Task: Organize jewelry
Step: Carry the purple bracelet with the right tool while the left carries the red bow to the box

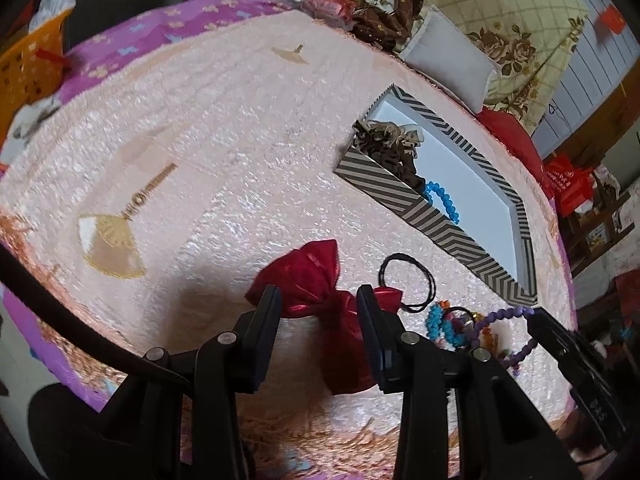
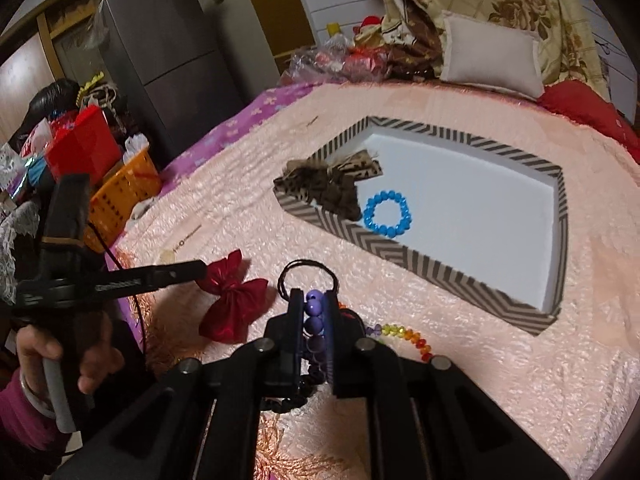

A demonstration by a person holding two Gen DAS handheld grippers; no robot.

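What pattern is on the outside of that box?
Grey-and-cream chevron stripes on the box walls, clearest in the right wrist view.

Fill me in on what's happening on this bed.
A person is sorting jewelry into a striped box on a pink blanket. The right gripper is shut on a purple bead bracelet. The left gripper is open, its fingers either side of a red pouch. A blue bead bracelet and brown hair ties already lie in the box; a black hair tie and rainbow beads are outside it.
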